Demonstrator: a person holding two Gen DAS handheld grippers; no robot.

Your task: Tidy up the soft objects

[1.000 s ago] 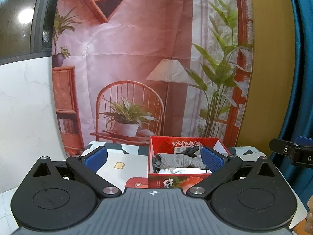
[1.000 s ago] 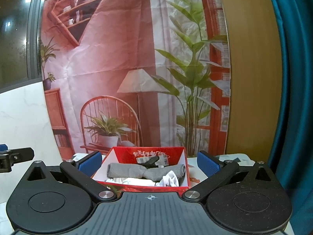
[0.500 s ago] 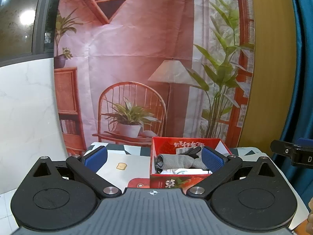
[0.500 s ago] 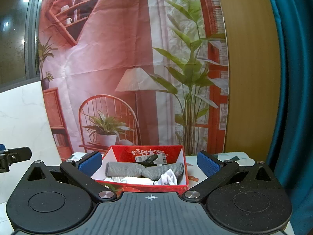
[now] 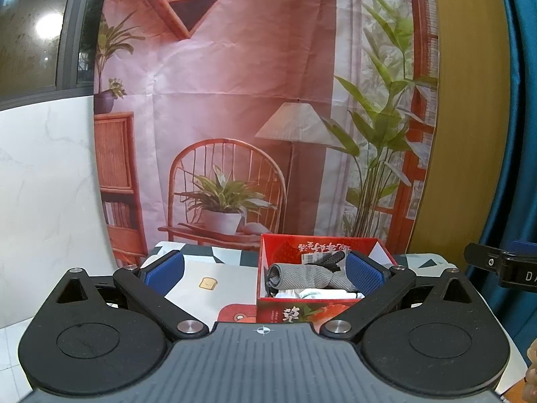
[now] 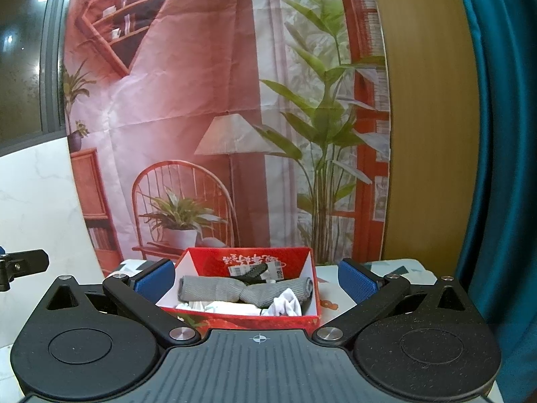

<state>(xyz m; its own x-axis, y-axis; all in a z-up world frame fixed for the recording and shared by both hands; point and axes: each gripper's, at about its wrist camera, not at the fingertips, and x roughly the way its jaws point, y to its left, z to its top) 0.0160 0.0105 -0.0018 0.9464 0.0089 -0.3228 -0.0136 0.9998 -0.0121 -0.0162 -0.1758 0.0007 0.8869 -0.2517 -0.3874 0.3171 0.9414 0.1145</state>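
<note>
A red cardboard box [image 5: 295, 312] [image 6: 246, 319] stands on the small table. Inside it lie a rolled grey cloth [image 5: 302, 275] [image 6: 214, 288], a black glove [image 6: 255, 273] [image 5: 330, 260] and white socks [image 6: 285, 305] [image 5: 312, 293]. My left gripper [image 5: 263, 270] hovers open in front of the box, nothing between its blue pads. In the right wrist view my right gripper [image 6: 256, 277] is also open and empty, with the box straight ahead between its fingers [image 6: 355, 278].
The table carries a patterned mat [image 5: 218, 268] with a small toast print [image 5: 207, 283]. A printed backdrop [image 6: 201, 100] hangs behind, a white marble wall [image 5: 43, 184] left, a teal curtain [image 6: 496, 134] right. The other gripper's tip [image 5: 496, 263] [image 6: 23, 263] shows at each view's edge.
Both grippers have drawn slightly back and up from the box, which sits a little lower and smaller in view. The box contents have not moved.
</note>
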